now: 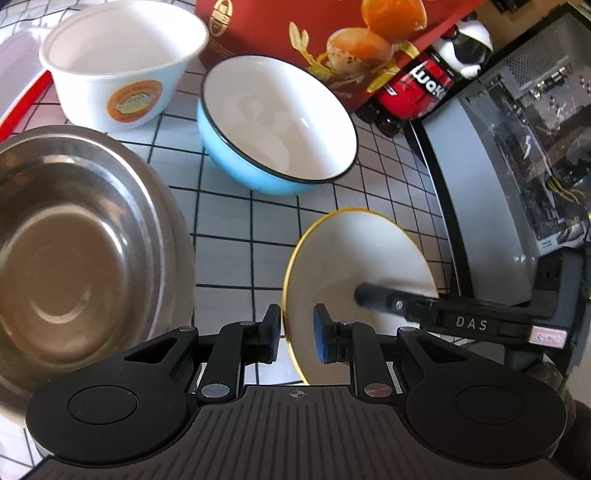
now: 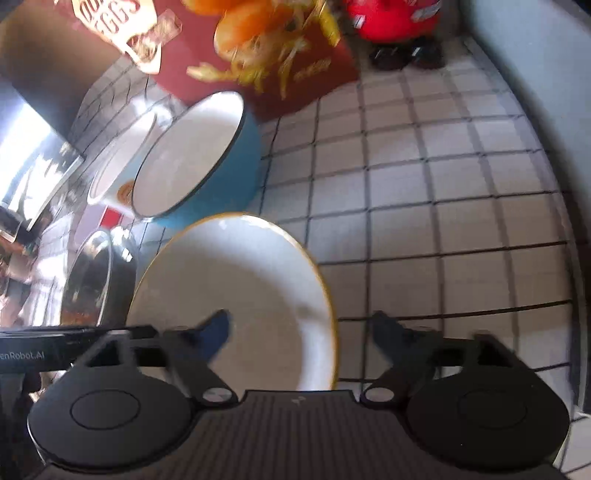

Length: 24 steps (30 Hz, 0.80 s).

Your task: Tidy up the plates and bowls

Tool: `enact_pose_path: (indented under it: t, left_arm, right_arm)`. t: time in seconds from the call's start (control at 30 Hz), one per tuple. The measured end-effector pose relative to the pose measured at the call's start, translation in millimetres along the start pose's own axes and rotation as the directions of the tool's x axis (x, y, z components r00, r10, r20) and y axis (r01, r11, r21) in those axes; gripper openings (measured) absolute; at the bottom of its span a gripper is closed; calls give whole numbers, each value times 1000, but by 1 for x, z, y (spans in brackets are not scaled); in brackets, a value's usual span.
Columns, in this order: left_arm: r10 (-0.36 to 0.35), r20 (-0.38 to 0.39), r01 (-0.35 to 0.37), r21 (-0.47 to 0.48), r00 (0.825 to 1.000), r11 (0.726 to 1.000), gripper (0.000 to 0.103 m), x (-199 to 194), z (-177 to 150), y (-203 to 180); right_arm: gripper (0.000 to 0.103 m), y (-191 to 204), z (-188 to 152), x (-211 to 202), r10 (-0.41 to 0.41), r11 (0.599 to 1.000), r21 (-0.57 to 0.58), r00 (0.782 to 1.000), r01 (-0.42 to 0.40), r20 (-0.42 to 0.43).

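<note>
Left tool [image 1: 295,334] pinching tilted plate [image 1: 354,266] rim, right tool [image 2: 301,332] straddling it

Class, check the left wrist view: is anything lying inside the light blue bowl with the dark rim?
No. The light blue bowl with the dark rim shows only its bare white inside.

1. Plate [image 1: 354,258]: white, thin yellow rim.
2. Bowl [image 1: 277,125]: light blue outside, white inside, black rim.
3. Paper bowl [image 1: 118,62]: white, orange round label.
4. Steel bowl [image 1: 74,240]: bare silver-grey (reflective).
5. Desk [image 1: 229,236]: white squares, black grid lines.
6. Box [image 1: 295,33]: dark red, orange egg print.
</note>
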<state>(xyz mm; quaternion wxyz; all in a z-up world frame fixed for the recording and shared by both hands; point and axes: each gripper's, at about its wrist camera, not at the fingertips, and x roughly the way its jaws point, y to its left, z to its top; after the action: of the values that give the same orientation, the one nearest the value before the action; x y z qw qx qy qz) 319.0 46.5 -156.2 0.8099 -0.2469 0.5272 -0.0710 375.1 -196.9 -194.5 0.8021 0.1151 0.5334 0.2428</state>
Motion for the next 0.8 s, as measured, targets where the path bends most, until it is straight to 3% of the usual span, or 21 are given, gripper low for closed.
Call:
enact_pose_path:
  t: [0.07, 0.13, 0.57, 0.7, 0.8]
  left_arm:
    - [2, -4, -2, 4, 1000, 1000, 21, 3, 0, -1]
    - [-8, -13, 8, -2, 1000, 1000, 21, 4, 0, 1]
    - [1, -14, -1, -10, 1000, 1000, 21, -23, -10, 27]
    - [-41, -26, 40, -15, 999, 999, 21, -42, -11, 30]
    - [-103, 43, 104, -12, 994, 995, 22, -82, -5, 39]
  right_arm:
    - [44, 4, -6, -6, -74, 997, -13, 997, 74, 38]
    - [39, 10, -12, -9, -84, 996, -20, 996, 85, 32]
    - [40, 51, -31, 4, -58, 996, -66, 998, 58, 5]
    - [40, 55, -25, -11, -109, 989, -92, 991, 116, 74]
    - [41, 62, -15, -33, -156, 978, -113, 976, 174, 154]
